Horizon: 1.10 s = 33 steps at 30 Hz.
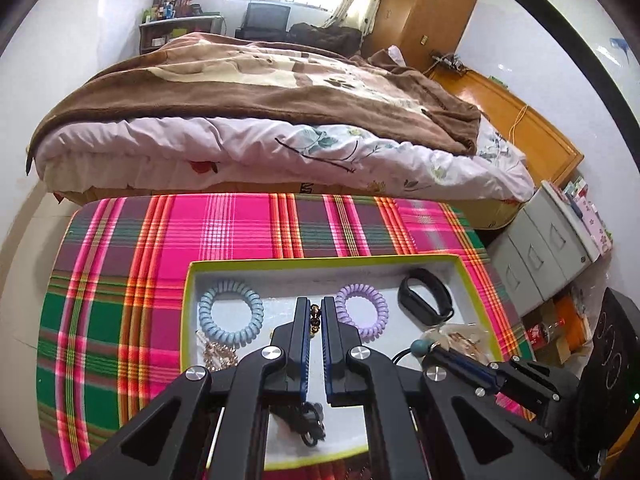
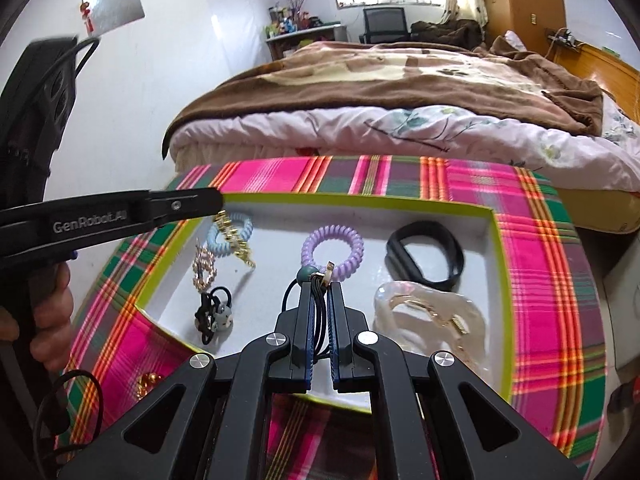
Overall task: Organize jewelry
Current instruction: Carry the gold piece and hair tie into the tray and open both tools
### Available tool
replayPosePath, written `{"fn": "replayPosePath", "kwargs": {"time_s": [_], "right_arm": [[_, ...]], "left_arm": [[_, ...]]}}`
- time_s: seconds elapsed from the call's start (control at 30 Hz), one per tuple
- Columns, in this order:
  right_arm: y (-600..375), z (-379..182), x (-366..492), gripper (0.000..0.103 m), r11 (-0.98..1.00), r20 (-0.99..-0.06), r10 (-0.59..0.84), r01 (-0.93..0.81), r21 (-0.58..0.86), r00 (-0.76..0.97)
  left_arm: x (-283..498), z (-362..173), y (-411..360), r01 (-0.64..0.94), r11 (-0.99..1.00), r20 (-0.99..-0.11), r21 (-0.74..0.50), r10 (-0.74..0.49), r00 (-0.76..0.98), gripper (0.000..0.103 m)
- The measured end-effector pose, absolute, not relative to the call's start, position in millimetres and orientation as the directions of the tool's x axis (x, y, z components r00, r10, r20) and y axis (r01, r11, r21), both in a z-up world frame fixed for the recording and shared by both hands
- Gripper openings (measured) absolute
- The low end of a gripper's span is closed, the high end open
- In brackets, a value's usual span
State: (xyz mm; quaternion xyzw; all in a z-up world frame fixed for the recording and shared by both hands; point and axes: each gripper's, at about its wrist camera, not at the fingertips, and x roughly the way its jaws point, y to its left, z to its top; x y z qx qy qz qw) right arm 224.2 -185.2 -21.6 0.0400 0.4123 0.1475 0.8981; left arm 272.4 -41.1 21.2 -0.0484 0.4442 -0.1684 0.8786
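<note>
A shallow white tray (image 1: 320, 261) with a lime rim lies on the plaid cloth. My left gripper (image 1: 315, 305) hangs over it, shut on a bracelet of gold and dark beads (image 1: 315, 317). In the right wrist view that bracelet (image 2: 234, 240) dangles from the left gripper (image 2: 216, 200) above the tray's (image 2: 360, 200) left part. My right gripper (image 2: 320, 285) is shut on a black hair tie (image 2: 318, 304) with a teal bead (image 2: 303, 273). Below it lie a purple coil tie (image 2: 333, 252), a blue coil tie (image 2: 240, 232) and a black wristband (image 2: 426, 256).
Also in the tray are a pink-gold chain (image 2: 204, 270), a black hair tie with a charm (image 2: 214, 314) and a clear bag with gold pieces (image 2: 428, 316). A gold item (image 2: 146, 386) lies on the cloth (image 2: 552, 280) outside. A bed (image 1: 260, 92) stands behind, grey drawers (image 1: 540, 248) at right.
</note>
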Motion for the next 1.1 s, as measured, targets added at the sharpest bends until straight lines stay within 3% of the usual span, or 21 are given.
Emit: {"fn": "replayPosePath", "kwargs": {"time_s": [0.87,1.1], "right_arm": [[-175.2,-39.9,233.5,0.009,0.973,-0.777,0.196,-0.216,0.079,0.598],[-175.3,-38.9,232.9,0.013,0.975,-0.776,0.187,-0.210,0.071,0.603]], "left_arm": [[294.6,-17.5,-56.9,0.238,0.948,-0.831,-0.212,-0.303,0.467,0.005],[295.1,-18.9,-55.3,0.237,0.947,-0.833,-0.217,-0.307,0.461,0.021]]}}
